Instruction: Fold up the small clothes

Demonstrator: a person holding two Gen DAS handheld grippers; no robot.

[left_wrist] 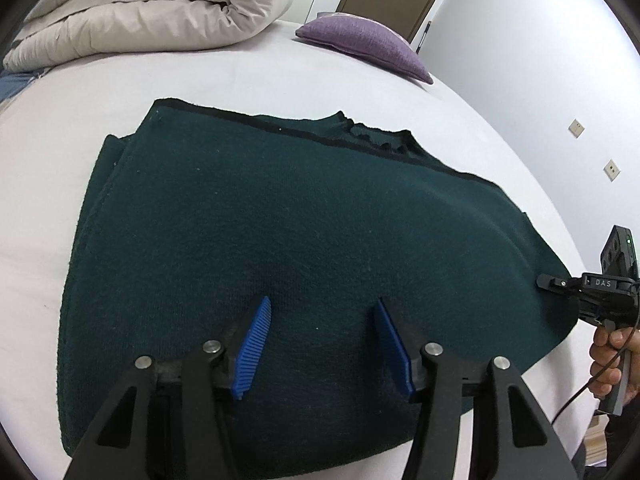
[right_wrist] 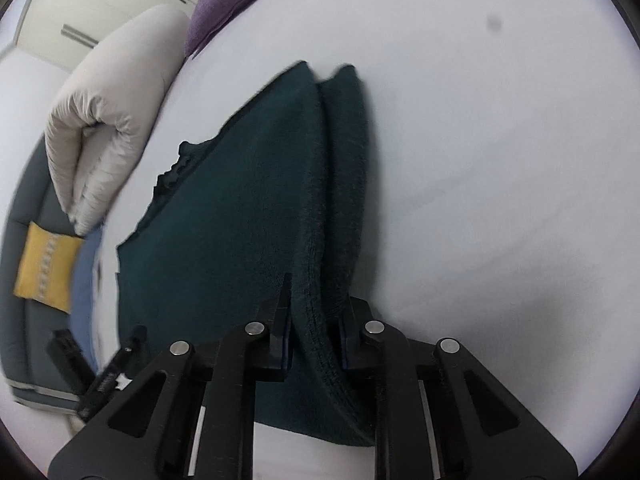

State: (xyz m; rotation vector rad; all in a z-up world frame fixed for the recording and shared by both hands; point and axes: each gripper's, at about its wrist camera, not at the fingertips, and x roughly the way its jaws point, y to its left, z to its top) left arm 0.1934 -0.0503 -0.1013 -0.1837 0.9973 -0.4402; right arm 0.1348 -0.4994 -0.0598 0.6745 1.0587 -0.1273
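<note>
Left wrist view: dark green knit garment [left_wrist: 280,232] folded flat on white bed sheet [left_wrist: 240,68]. Left gripper [left_wrist: 322,344] over near part of garment, blue pads [left_wrist: 252,348] spread apart, nothing between them. Right gripper [left_wrist: 550,282] at garment's right edge, held by hand [left_wrist: 612,364]. Right wrist view: right gripper [right_wrist: 316,340] clamped on thick folded hem of garment [right_wrist: 240,220]. Beige duvet [left_wrist: 152,4] and purple cushion [left_wrist: 364,42] at far side of bed. Frame blurred.
</note>
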